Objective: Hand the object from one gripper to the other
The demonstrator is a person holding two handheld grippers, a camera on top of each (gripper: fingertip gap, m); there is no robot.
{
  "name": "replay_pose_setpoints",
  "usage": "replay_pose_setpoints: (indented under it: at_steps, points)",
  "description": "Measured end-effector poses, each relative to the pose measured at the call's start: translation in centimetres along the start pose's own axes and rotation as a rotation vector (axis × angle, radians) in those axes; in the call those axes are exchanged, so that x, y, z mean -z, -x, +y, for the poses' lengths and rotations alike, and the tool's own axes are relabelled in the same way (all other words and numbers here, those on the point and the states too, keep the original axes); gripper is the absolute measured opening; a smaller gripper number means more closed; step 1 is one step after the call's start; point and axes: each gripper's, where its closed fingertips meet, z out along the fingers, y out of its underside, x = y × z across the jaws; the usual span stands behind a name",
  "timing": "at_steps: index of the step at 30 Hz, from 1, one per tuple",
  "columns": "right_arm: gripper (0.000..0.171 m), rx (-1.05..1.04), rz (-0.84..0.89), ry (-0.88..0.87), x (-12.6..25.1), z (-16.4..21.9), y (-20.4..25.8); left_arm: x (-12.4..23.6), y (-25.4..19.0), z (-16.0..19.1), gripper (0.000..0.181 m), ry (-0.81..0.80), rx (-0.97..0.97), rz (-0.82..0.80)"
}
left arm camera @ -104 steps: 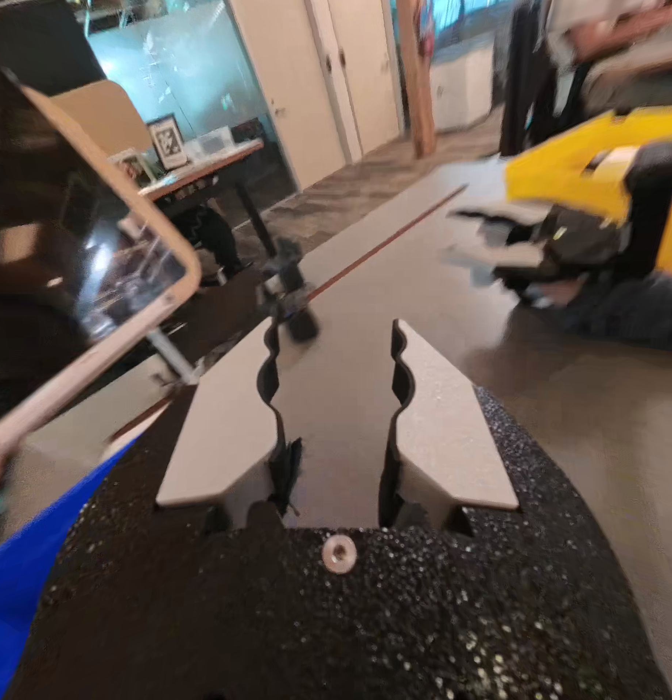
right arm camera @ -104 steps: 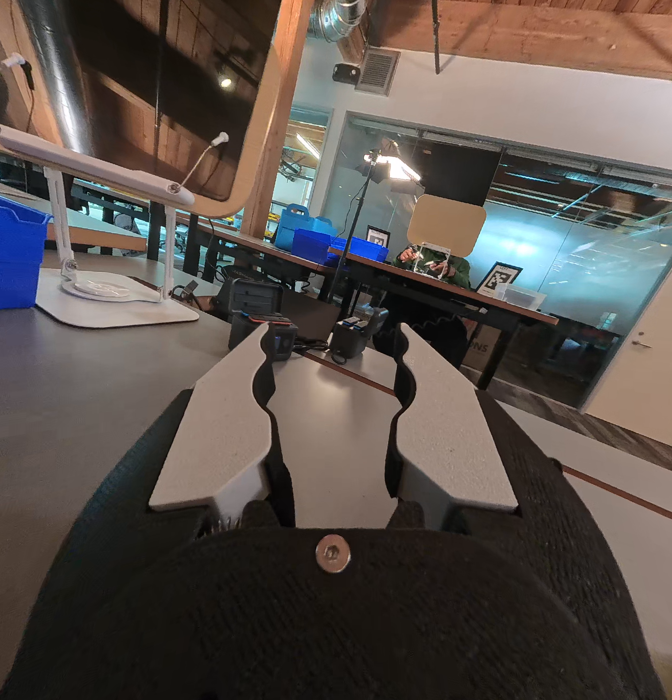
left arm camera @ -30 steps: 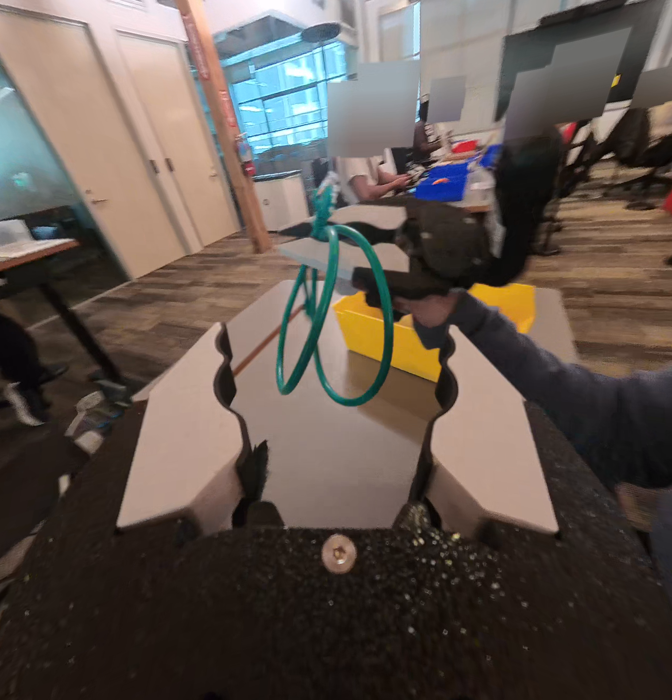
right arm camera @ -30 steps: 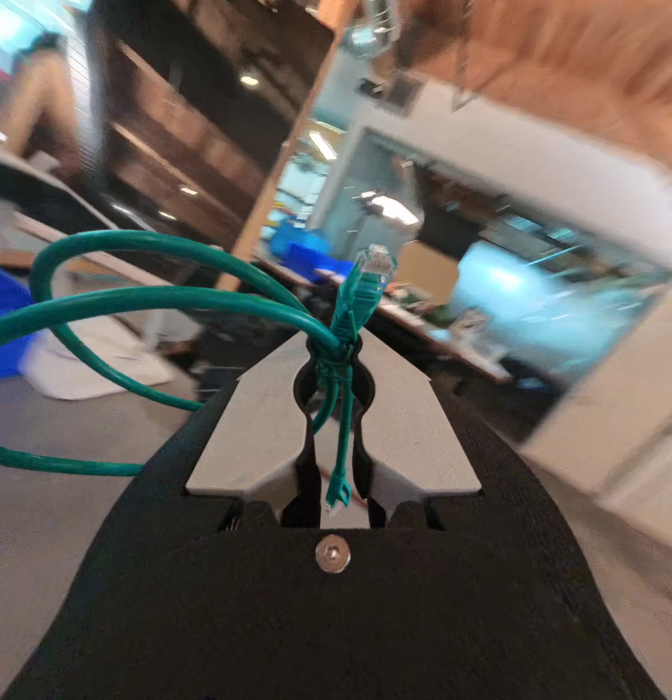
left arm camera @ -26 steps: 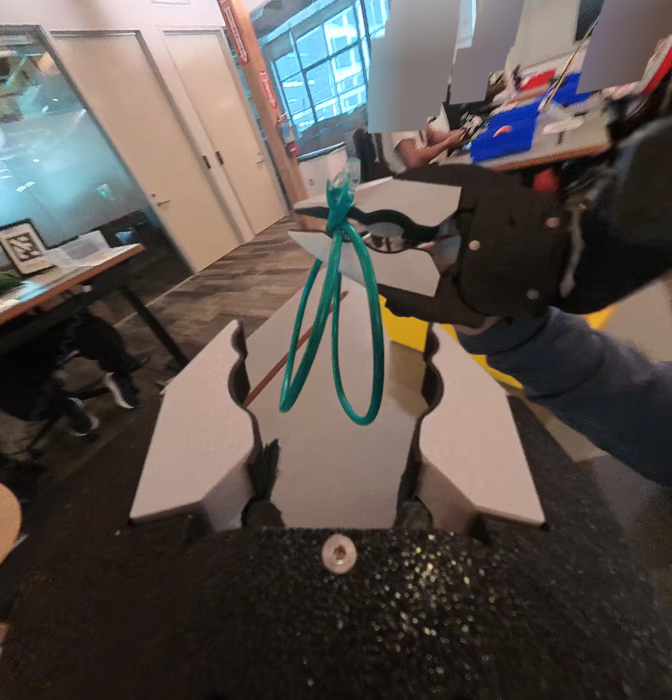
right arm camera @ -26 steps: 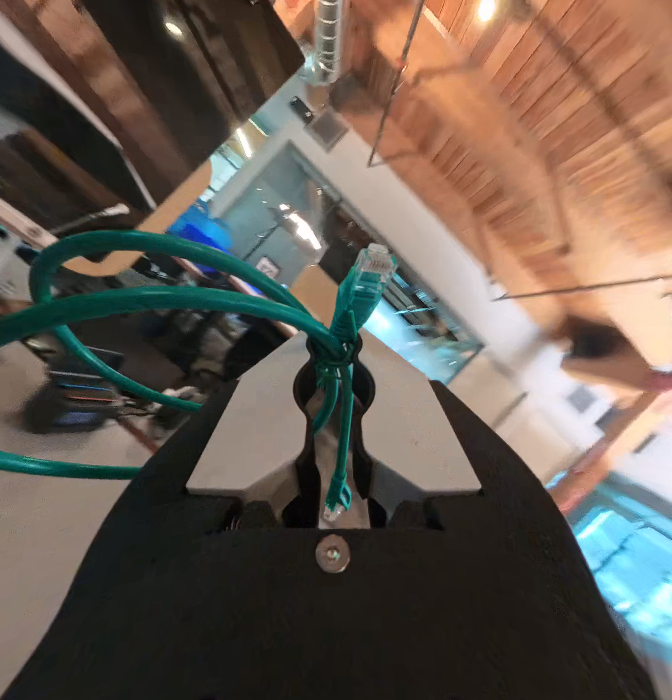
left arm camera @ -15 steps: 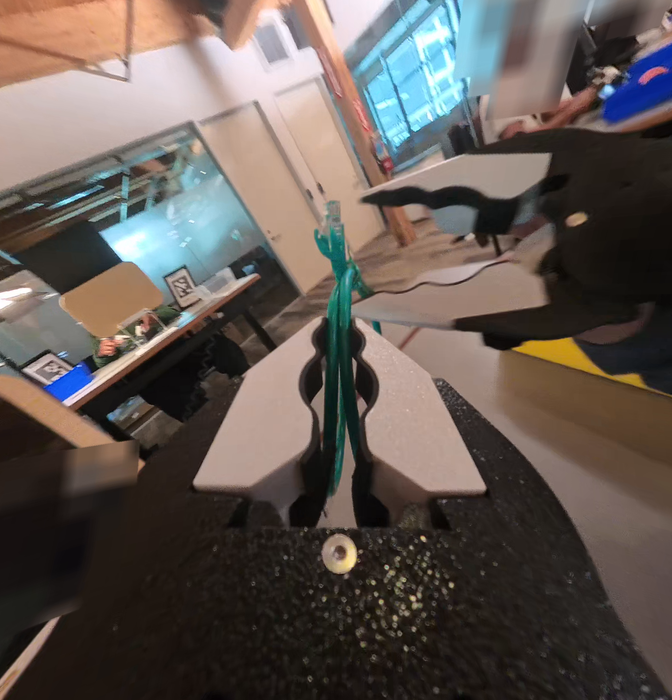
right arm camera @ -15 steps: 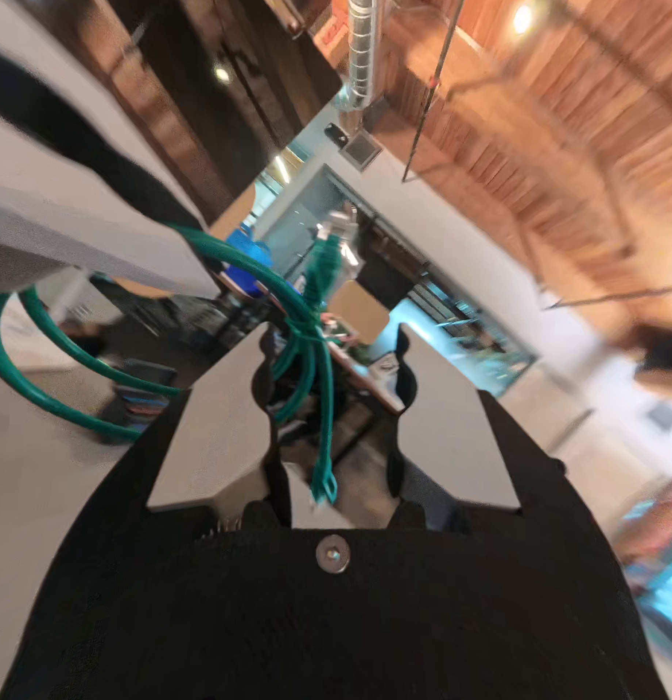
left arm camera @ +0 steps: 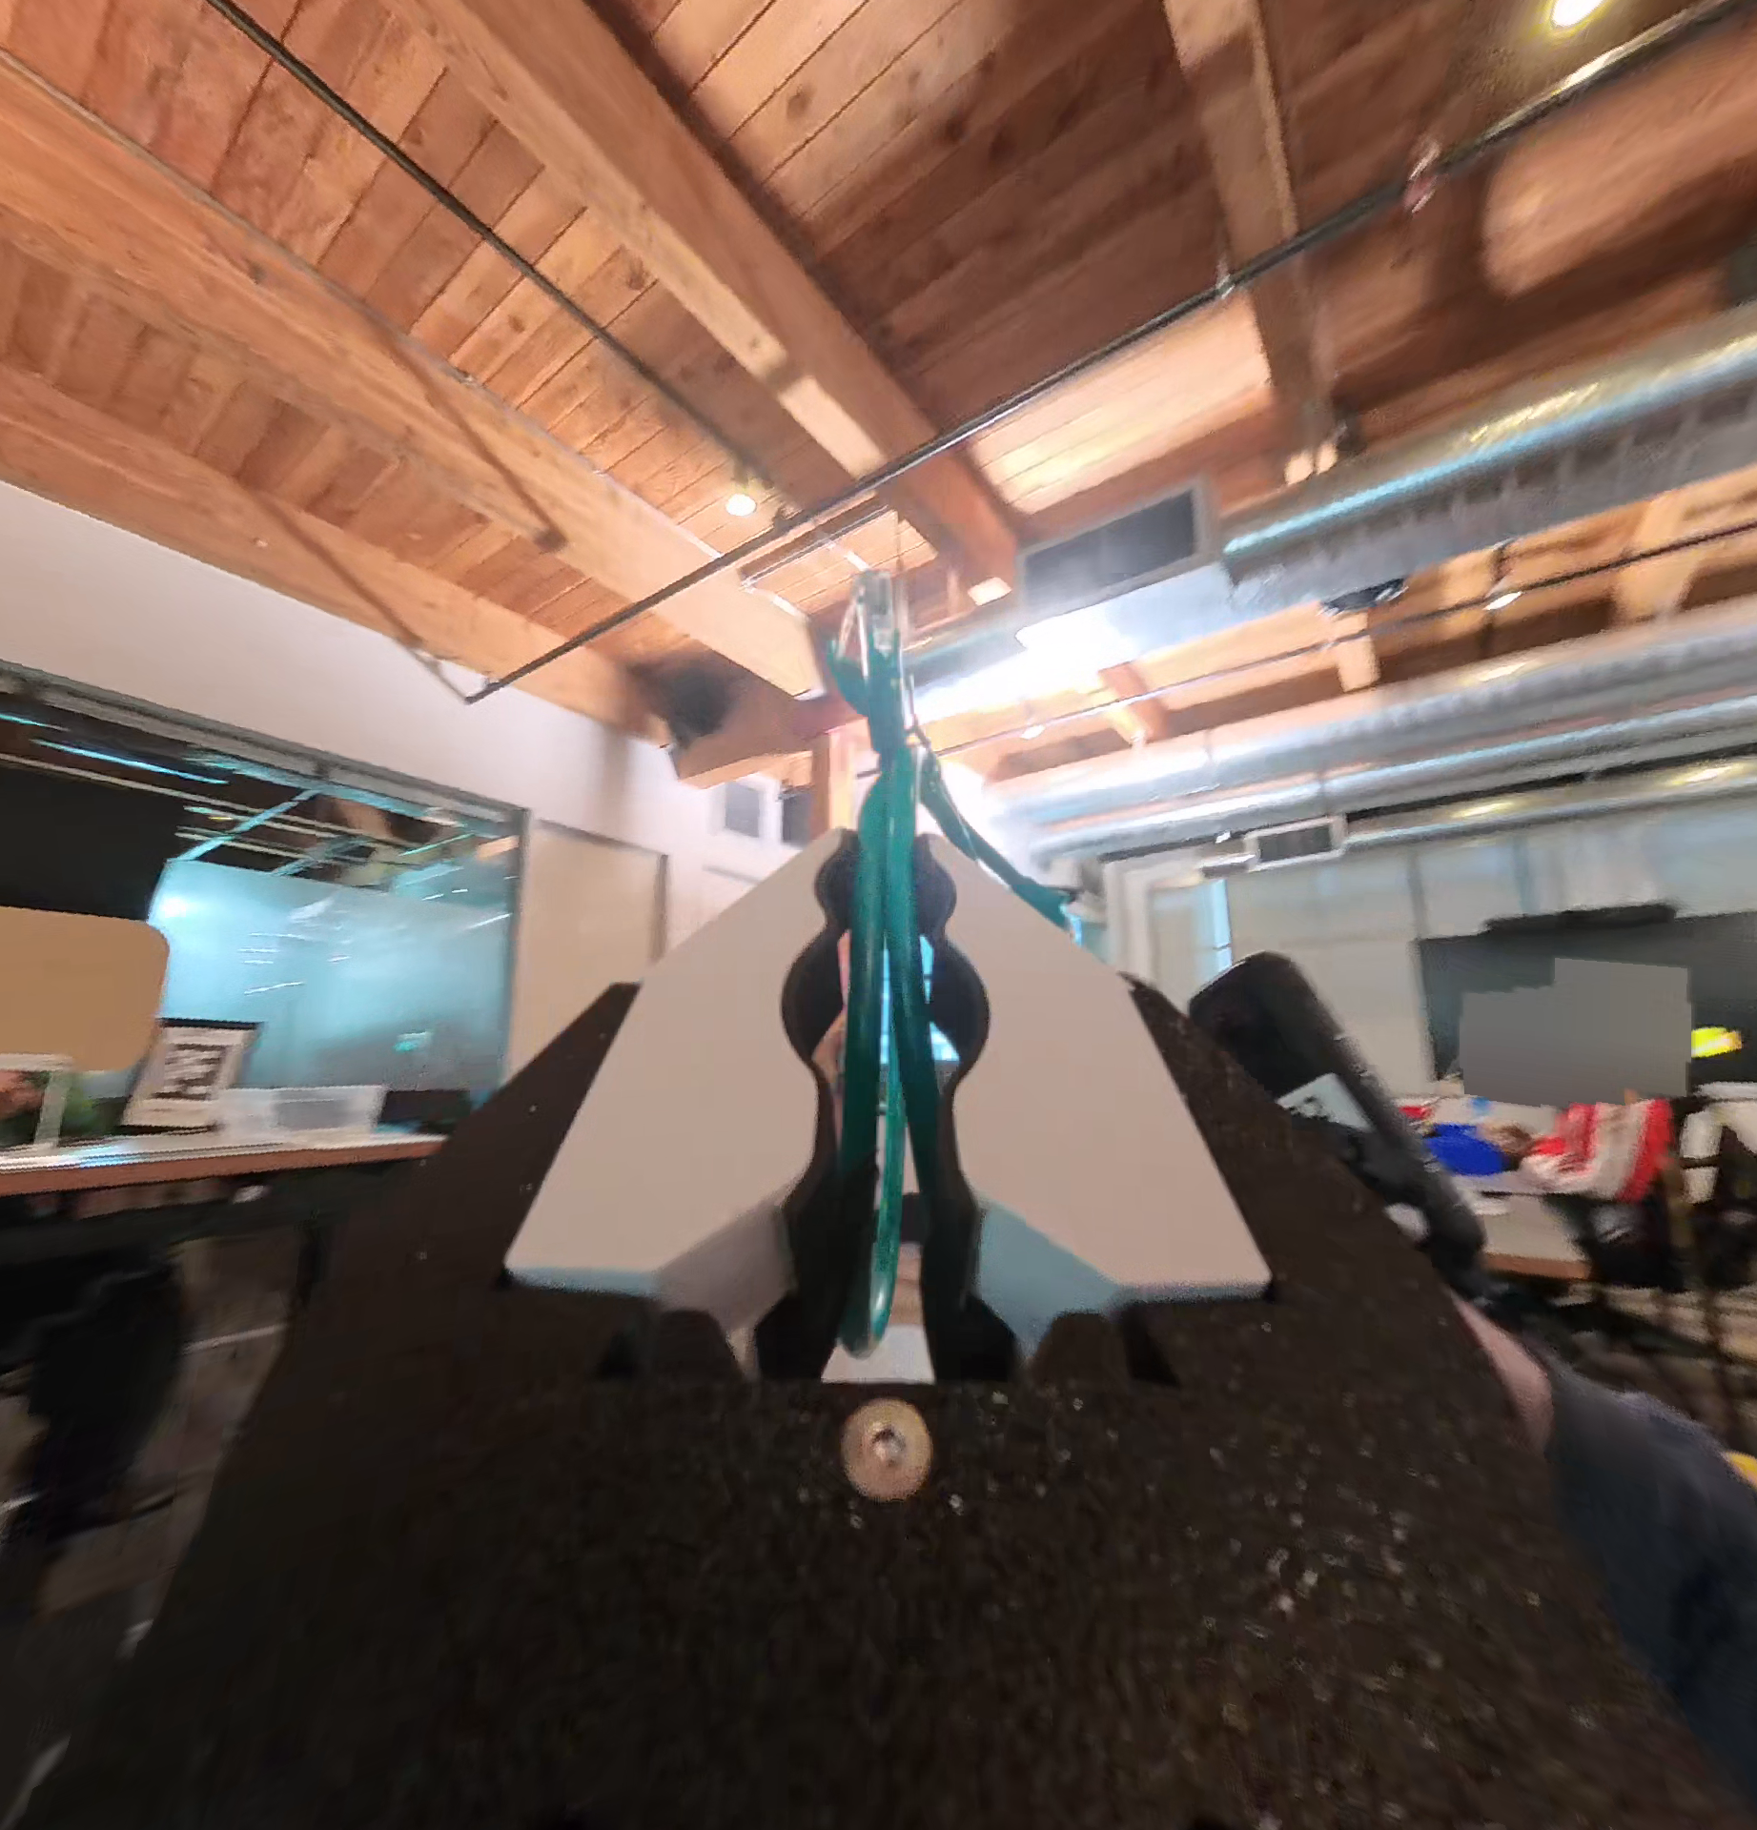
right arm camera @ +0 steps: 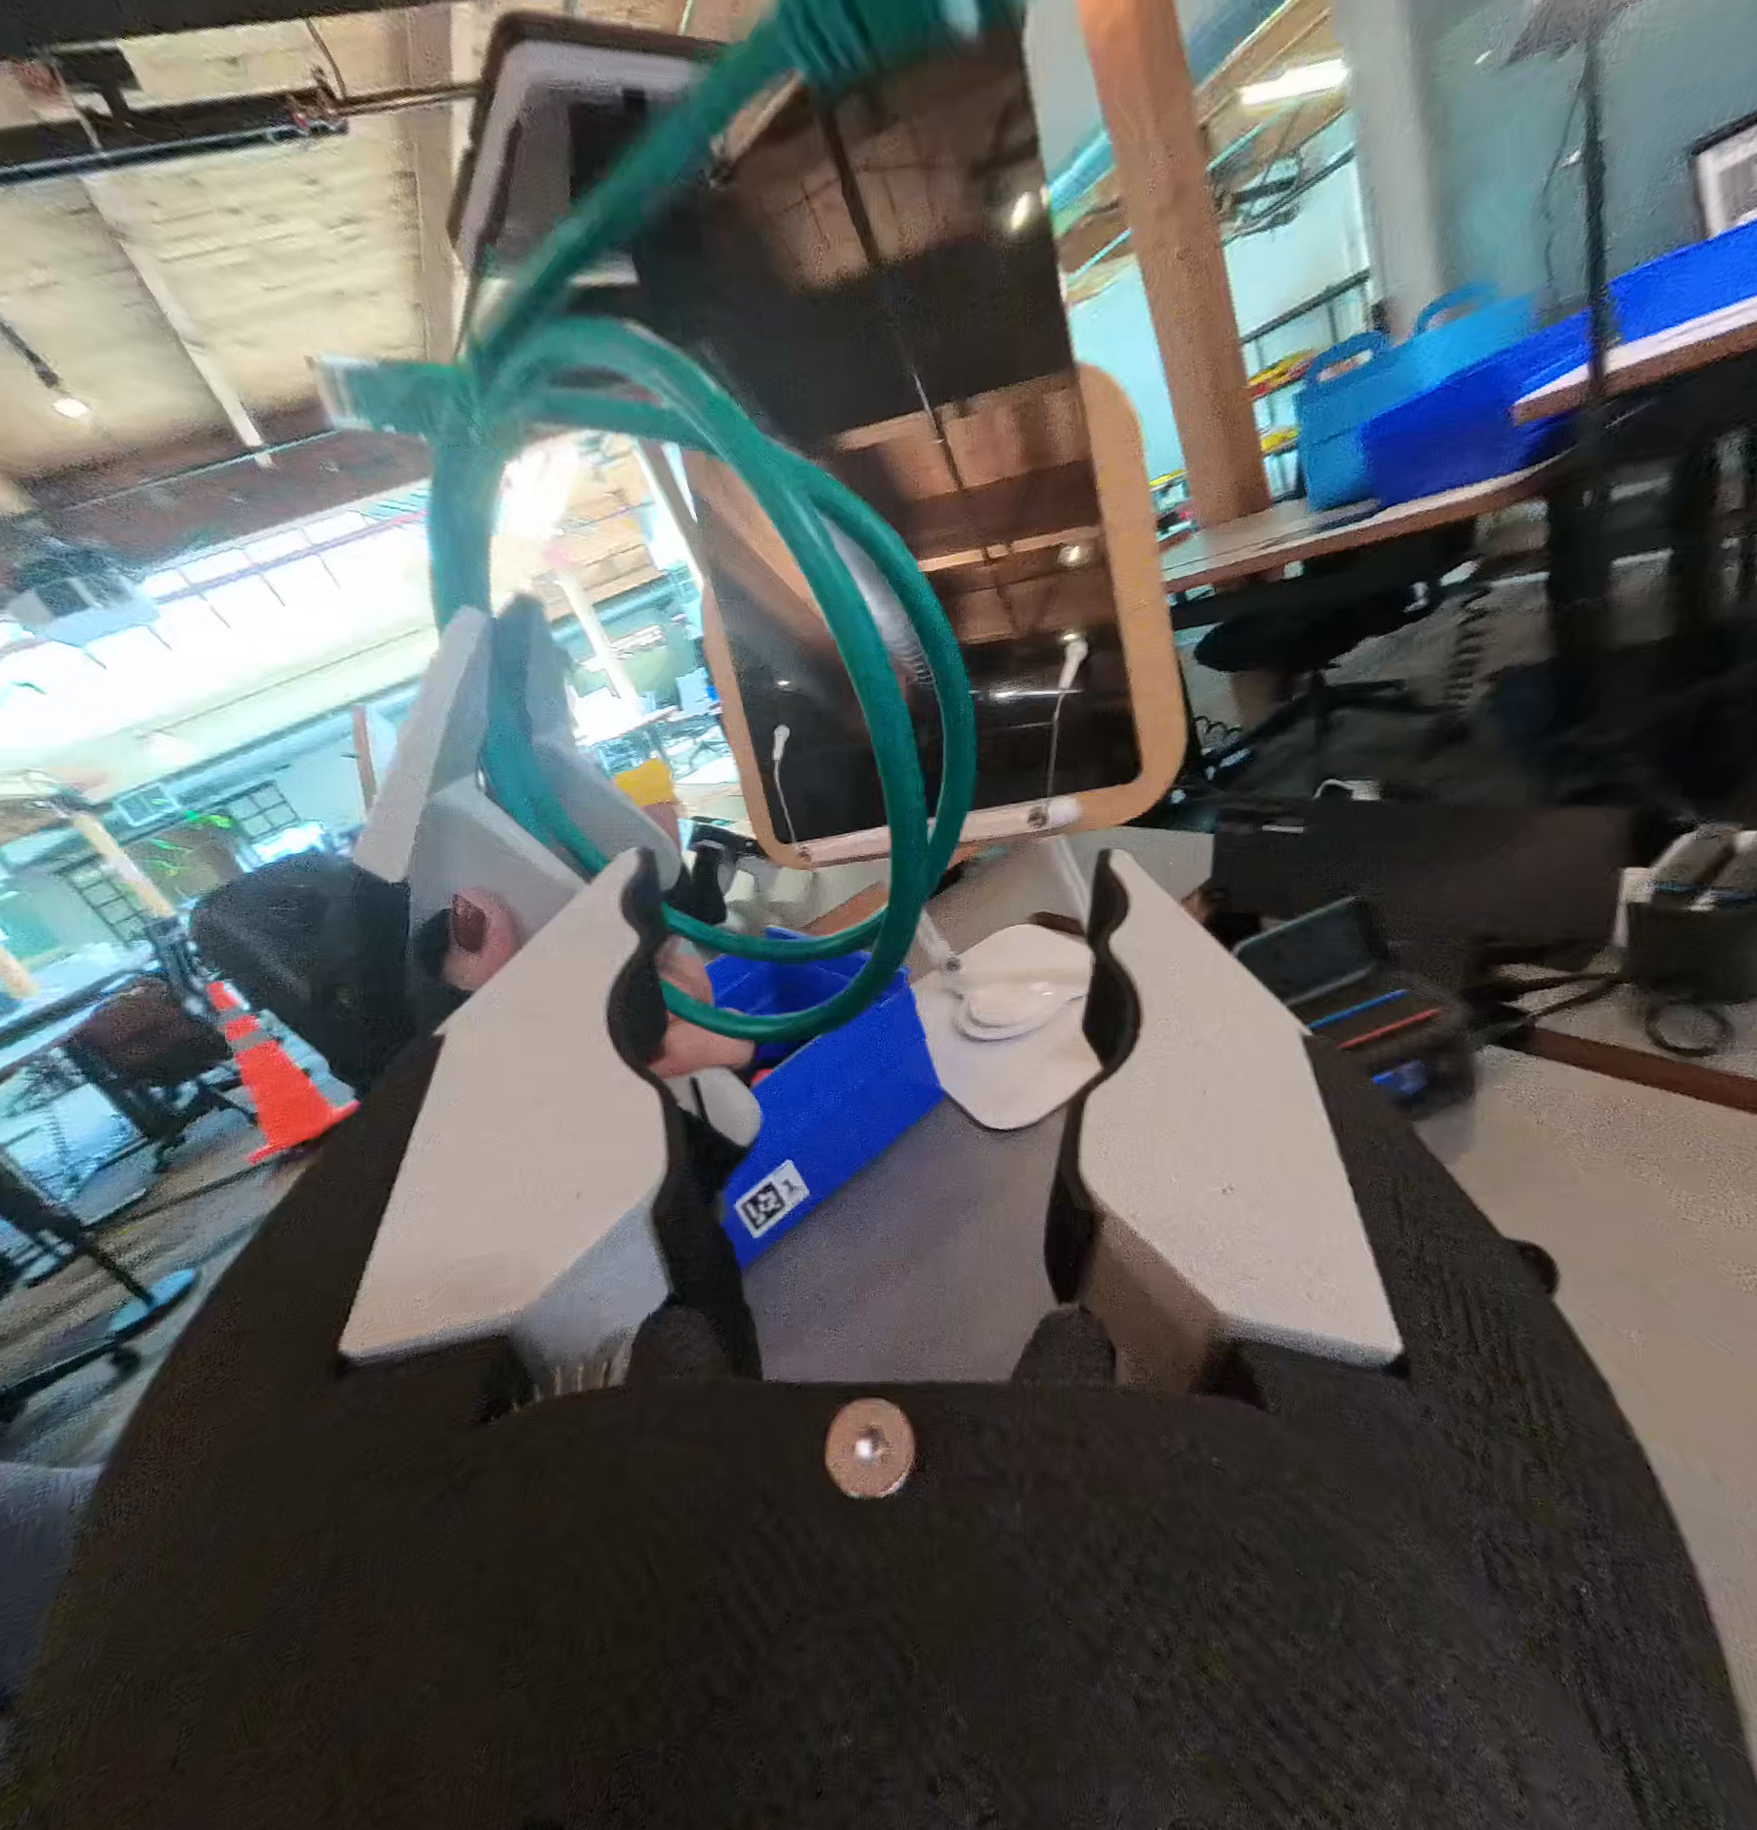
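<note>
Between the closed left hand-held gripper fingers, green cable; right hand-held gripper wide, empty.

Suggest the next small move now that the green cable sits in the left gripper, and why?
Probably back the right gripper straight away from the coil. Its jaws stand open with nothing between them, while the left gripper is shut on the green cable. The cable's loop hangs just ahead of the right fingertips, so a clean retreat avoids snagging it.
</note>
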Motion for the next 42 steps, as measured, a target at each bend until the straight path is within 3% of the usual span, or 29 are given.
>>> replay_pose_setpoints:
  at_steps: [4, 7, 9, 10, 14, 18, 23, 28, 30, 31, 33, 35, 36, 39, 42]
  points:
    - [0.052, 0.015, 0.028, -0.055, -0.2, -0.1, -0.1, -0.3, -1.5, 0.3, 0.008, -0.025, 0.066, 0.088]
    - [0.002, 0.081, 0.068, -0.124, 1.1, -1.7, -0.7, -0.2, -2.1, 1.0, 0.009, 0.014, 0.053, 0.135]
    - [0.0, 0.17, 0.125, -0.119, 1.8, -2.4, -1.3, -0.4, -2.0, 1.9, 0.011, 0.08, 0.04, 0.122]
    - [0.0, 0.219, 0.163, -0.122, 2.3, -2.9, -1.7, -0.5, -1.7, 2.2, 0.02, 0.107, 0.03, 0.099]
    - [0.0, 0.496, 0.356, -0.107, 4.4, -4.6, -3.6, -0.8, -0.3, 3.7, 0.087, 0.275, -0.12, 0.001]
    - [0.0, 0.873, 0.578, -0.068, 6.3, -6.3, -4.5, -0.5, 0.2, 5.5, 0.107, 0.459, -0.342, -0.025]
    - [0.0, 1.266, 0.791, 0.022, 7.4, -7.1, -4.7, 0.4, -1.5, 9.2, 0.075, 0.674, -0.603, 0.083]
    - [0.0, 1.566, 0.957, 0.094, 7.4, -7.4, -4.4, 1.1, -2.4, 13.0, 0.055, 0.819, -0.685, 0.149]
    - [0.0, 1.606, 0.941, 0.094, 6.8, -7.0, -4.0, 1.5, -2.8, 14.0, 0.059, 0.849, -0.702, 0.195]
    - [0.0, 1.593, 0.905, 0.082, 6.4, -6.7, -3.7, 1.6, -3.2, 14.4, 0.051, 0.853, -0.693, 0.219]
    - [0.0, 1.562, 0.833, 0.058, 5.8, -6.1, -3.0, 1.5, -3.4, 14.5, 0.011, 0.825, -0.706, 0.23]
    - [0.0, 1.523, 0.725, 0.036, 5.3, -5.5, -2.1, 1.2, -2.2, 14.0, 0.005, 0.811, -0.721, 0.161]
    - [0.005, 1.472, 0.623, 0.044, 4.9, -4.7, -1.7, 1.2, -1.4, 13.7, 0.004, 0.811, -0.71, 0.125]
    - [0.06, 1.213, 0.355, 0.075, 4.5, -3.3, -0.2, 0.9, 0.9, 12.2, 0.003, 0.749, -0.634, 0.002]
    - [0.081, 1.012, 0.217, 0.042, 5.6, -3.7, 0.7, 0.7, 2.3, 10.3, 0.002, 0.639, -0.512, -0.073]
